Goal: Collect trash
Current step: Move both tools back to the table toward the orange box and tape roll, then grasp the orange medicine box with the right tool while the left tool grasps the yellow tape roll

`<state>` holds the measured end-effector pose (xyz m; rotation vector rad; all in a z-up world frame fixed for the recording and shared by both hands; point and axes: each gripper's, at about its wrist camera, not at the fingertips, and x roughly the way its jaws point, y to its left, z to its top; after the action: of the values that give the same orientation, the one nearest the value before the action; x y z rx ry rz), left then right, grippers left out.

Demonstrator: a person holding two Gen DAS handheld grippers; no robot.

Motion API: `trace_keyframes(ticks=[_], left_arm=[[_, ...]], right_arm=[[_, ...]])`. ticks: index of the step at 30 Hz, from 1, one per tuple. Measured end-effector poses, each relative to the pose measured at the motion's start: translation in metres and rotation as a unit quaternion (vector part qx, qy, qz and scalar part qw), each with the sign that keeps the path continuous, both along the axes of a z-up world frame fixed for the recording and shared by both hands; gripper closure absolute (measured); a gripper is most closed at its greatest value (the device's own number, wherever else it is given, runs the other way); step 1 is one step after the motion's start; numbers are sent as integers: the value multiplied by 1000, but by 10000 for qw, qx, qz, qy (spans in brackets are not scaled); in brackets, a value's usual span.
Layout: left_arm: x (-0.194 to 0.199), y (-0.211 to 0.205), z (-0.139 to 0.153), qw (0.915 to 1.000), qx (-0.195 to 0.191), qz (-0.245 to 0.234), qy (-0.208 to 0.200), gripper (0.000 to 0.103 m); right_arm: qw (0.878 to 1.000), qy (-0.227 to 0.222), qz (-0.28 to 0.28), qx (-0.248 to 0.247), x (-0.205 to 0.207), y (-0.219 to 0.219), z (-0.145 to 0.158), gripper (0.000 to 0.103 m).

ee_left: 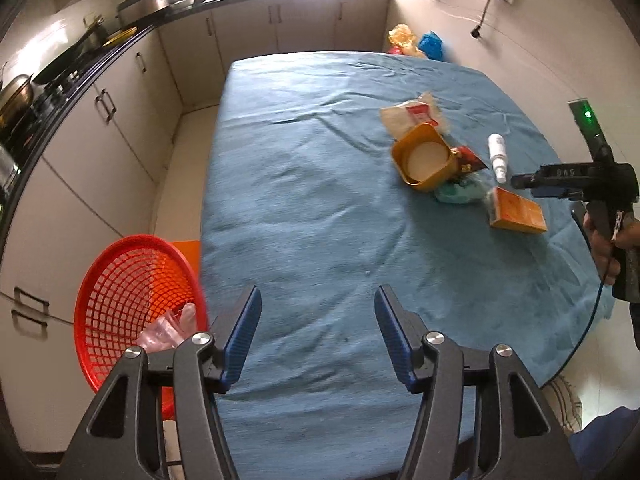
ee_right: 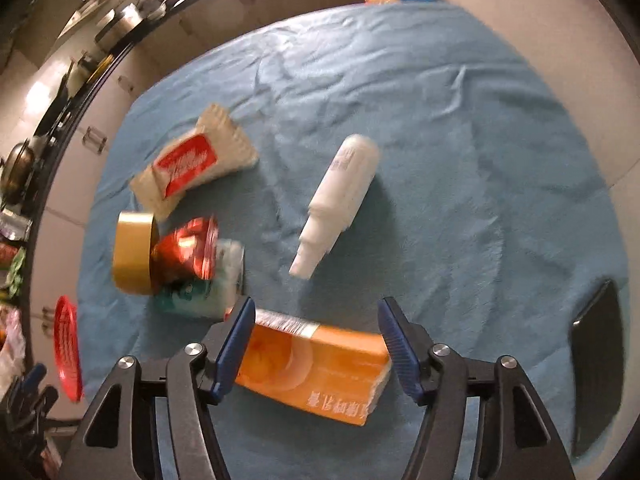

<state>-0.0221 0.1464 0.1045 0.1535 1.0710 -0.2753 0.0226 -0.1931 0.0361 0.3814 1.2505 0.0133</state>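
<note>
My left gripper (ee_left: 318, 293) hangs open over the near part of the blue cloth, with nothing between its fingers. To its left stands a red mesh basket (ee_left: 132, 300) holding a crumpled clear plastic piece (ee_left: 168, 332). My right gripper (ee_right: 317, 302) is open just above an orange box (ee_right: 320, 364), which lies crosswise between the two blue pads; I see no pad pressing on it. Beyond it lie a white spray bottle (ee_right: 340, 196), a white wrapper with a red label (ee_right: 192, 168), a yellow tub (ee_right: 132, 256), a red foil wrapper (ee_right: 188, 252) and a green packet (ee_right: 200, 292).
The table (ee_left: 300, 208) under the blue cloth fills the middle. Kitchen cabinets (ee_left: 100, 128) and a counter with pots run along the left. A flat black object (ee_right: 596, 368) lies at the table's right edge. A hand (ee_left: 604, 248) grips the right tool's handle. Coloured bags (ee_left: 416, 42) sit on the floor behind.
</note>
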Motion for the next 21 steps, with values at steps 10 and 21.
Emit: trace_keyframes(ticks=[10,21], left_arm=[[6,-23,-1,9998,-9,-210,53,43],[35,-80,3,9968,-21,-804,1,37]], right_arm=[[9920,178,1249,-80,-42,49,-4,29],[9906,149,1121,-765,-55,53,-7,49]])
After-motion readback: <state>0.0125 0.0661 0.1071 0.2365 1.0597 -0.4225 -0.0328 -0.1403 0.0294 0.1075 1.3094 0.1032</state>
